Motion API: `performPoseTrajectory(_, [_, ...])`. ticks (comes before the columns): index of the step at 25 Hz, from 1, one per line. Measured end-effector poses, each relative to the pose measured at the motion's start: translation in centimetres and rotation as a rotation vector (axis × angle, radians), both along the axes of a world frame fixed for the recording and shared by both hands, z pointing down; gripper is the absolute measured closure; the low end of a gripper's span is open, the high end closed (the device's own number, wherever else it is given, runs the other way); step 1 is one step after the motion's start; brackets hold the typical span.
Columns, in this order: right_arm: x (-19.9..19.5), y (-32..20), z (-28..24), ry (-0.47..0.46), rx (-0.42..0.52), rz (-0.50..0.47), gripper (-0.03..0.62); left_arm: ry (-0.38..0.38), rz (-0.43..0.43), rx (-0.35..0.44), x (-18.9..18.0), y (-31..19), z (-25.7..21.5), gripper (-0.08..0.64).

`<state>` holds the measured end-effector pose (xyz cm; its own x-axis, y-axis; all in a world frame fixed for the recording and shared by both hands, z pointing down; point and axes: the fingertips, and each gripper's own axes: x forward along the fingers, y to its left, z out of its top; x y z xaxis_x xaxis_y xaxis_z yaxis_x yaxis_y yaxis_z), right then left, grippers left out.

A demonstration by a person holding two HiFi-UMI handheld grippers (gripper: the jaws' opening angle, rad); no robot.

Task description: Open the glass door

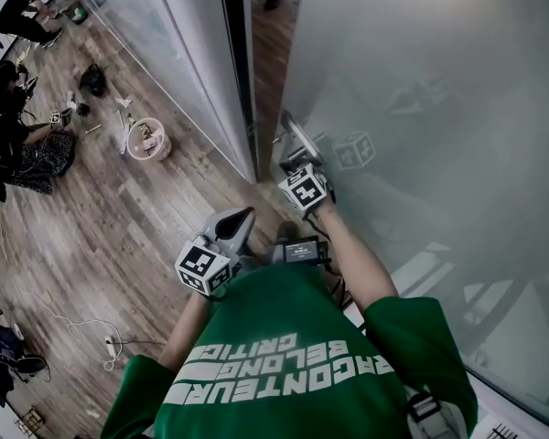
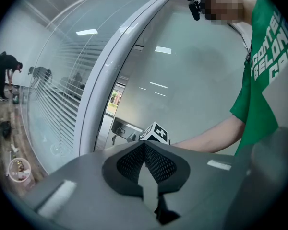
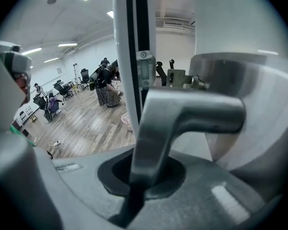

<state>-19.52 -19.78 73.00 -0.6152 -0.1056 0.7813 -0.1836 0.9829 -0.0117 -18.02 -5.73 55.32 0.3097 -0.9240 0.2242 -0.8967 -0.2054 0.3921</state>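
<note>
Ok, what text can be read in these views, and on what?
"RACONTEUR BELONG CRITIC": green T-shirt, upside down in the head view, partly visible in the left gripper view.
White label on the left tool: too blurred to read.
Marker cubes: patterns, no words.

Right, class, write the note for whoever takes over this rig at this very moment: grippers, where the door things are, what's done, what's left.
Right gripper: fingers shut on the metal door handle.
Left gripper: shut, empty, held back from the glass door.
Done: handle gripped; a strip of floor shows between door edge and frame, so the door looks ajar.
To do: swing the door wider, then release the handle.
</note>
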Motion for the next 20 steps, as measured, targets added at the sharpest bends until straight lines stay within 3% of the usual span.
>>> performPoseTrajectory(14, [2.4,-5.8,1.3,0.067,-0.058,0.096,0.598,-0.029,0.000,0.053,0.9,-2.5,-1.4,0.543])
performPoseTrajectory(18, [4.2,-6.7,1.8,0.156,-0.103,0.144,0.598,-0.033,0.010,0.076,1.5,-3.2,-1.6,0.543])
performPoseTrajectory(20, [5.1,-7.3,1.2,0.206,-0.058,0.137,0.598,-0.033,0.015,0.079,2.0,-3.2,-1.9,0.543])
